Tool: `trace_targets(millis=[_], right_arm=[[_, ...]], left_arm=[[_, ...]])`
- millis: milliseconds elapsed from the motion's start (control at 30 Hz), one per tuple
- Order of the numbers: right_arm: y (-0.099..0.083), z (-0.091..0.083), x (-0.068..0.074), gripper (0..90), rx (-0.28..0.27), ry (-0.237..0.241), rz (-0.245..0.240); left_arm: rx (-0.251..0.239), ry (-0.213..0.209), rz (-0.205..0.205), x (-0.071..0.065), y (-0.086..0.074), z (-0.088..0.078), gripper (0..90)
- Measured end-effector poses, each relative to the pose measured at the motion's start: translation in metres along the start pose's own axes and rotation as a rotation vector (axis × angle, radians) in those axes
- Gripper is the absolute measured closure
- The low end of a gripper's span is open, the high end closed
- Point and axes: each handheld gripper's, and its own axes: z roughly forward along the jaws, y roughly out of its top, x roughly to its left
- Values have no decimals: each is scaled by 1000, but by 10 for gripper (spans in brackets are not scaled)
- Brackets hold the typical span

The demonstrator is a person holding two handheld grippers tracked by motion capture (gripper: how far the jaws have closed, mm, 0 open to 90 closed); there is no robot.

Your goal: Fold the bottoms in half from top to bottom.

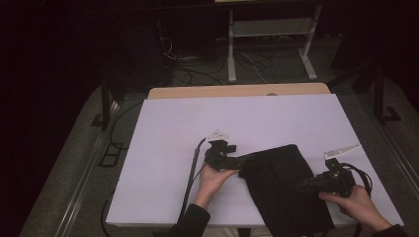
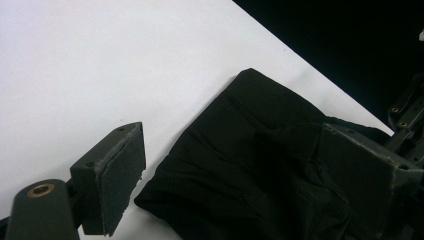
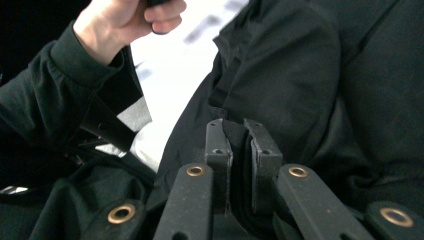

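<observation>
Right gripper view, right tool pinching black cloth

So it's a black cloth, plain dark fabric, folded into a rough slab and lying flat on the white surface toward the near right side. It sits at a slant, its near end reaching the front edge, with soft wrinkles.
</observation>
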Motion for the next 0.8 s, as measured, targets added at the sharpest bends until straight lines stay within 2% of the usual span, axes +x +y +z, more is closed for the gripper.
trace_targets(millis=[133,267,467,567,733,800], right_arm=[[-3,1,-2,787,34,-4,5],[-6,2,-2,764,79,-27,0],[-11,3,-3,654,125,-57,-8],[-12,2,-2,565,116,-52,0],[-7,-5,0,421,82,-29,-21],[-4,-8,2,384,73,-37,-30]], left_arm=[[0,0,-1,-1,0,1,123],[-2,1,-5,0,0,1,123],[1,1,-5,0,0,1,123],[0,3,-3,0,0,1,123],[-1,3,-3,0,0,1,123],[-1,3,-4,0,0,0,123]])
